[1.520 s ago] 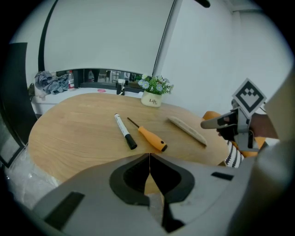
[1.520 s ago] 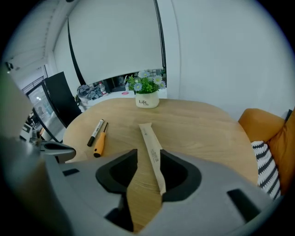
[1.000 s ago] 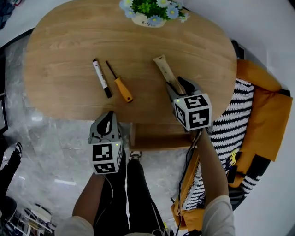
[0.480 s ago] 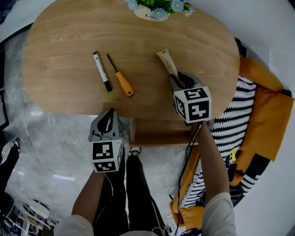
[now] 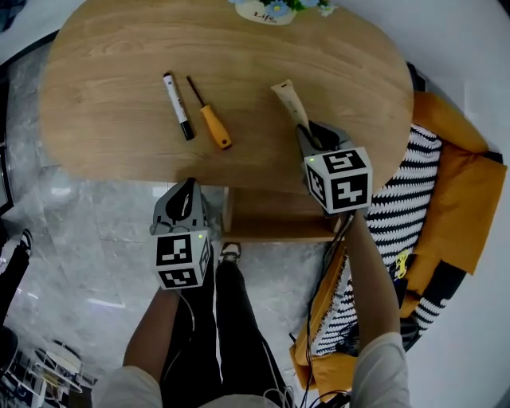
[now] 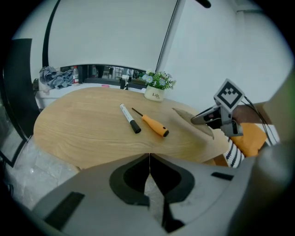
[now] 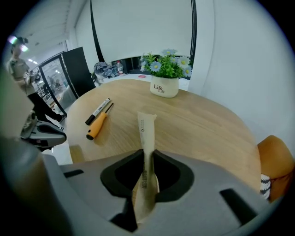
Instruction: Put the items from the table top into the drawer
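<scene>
A long beige paper packet (image 5: 288, 102) lies on the oval wooden table (image 5: 111, 135), right of centre. My right gripper (image 5: 307, 131) points steeply down at its near end. Its jaws have just been closing, and in the right gripper view the right gripper (image 7: 146, 154) pinches the packet (image 7: 146, 129), which stands up between the pads. A black-and-white marker (image 5: 177, 105) and an orange-handled screwdriver (image 5: 211, 127) lie side by side to the left. My left gripper (image 5: 186, 187) hangs shut and empty off the table's near edge, seen in its own view as the left gripper (image 6: 149, 156).
A white flower pot (image 5: 271, 9) stands at the table's far edge. A wooden drawer (image 5: 271, 219) sticks out under the near edge, between the grippers. An orange chair with a striped cushion (image 5: 446, 207) stands at the right. Grey floor lies below the left gripper.
The right gripper's jaws have gone from wide apart around the packet's near end to closed on it. The left gripper has stayed where it was.
</scene>
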`<action>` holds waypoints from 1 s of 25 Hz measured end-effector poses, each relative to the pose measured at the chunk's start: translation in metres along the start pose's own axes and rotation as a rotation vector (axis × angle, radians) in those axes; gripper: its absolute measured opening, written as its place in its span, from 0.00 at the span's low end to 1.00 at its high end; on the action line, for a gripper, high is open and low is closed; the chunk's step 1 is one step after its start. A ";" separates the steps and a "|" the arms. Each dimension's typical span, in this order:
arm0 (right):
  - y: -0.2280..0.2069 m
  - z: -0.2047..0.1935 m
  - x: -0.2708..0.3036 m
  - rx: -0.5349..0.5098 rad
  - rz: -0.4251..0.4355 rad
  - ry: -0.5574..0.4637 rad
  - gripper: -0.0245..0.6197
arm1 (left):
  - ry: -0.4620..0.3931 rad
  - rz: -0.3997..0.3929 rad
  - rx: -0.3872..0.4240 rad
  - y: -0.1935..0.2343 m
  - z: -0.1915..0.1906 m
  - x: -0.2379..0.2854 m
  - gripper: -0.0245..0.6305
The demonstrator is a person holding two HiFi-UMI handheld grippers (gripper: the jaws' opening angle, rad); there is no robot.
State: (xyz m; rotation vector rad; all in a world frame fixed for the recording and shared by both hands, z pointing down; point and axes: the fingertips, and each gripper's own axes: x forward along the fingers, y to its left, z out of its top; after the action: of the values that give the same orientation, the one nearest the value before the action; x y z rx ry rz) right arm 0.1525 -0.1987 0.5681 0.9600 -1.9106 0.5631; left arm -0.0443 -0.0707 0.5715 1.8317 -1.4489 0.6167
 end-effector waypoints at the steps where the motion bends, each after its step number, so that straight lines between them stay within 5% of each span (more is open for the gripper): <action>1: 0.003 -0.003 -0.003 -0.007 0.005 -0.001 0.13 | -0.001 0.002 -0.003 -0.001 -0.003 -0.003 0.05; 16: 0.072 -0.089 -0.082 -0.123 0.120 -0.021 0.13 | -0.010 0.009 -0.021 -0.043 -0.065 -0.058 0.05; 25: 0.110 -0.143 -0.127 -0.290 0.205 -0.008 0.13 | -0.017 -0.003 -0.006 -0.070 -0.094 -0.088 0.05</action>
State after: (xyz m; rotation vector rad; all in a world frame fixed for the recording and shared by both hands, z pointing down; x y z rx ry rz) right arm 0.1762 0.0171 0.5282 0.5861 -2.0433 0.3845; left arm 0.0062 0.0655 0.5493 1.8383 -1.4573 0.5956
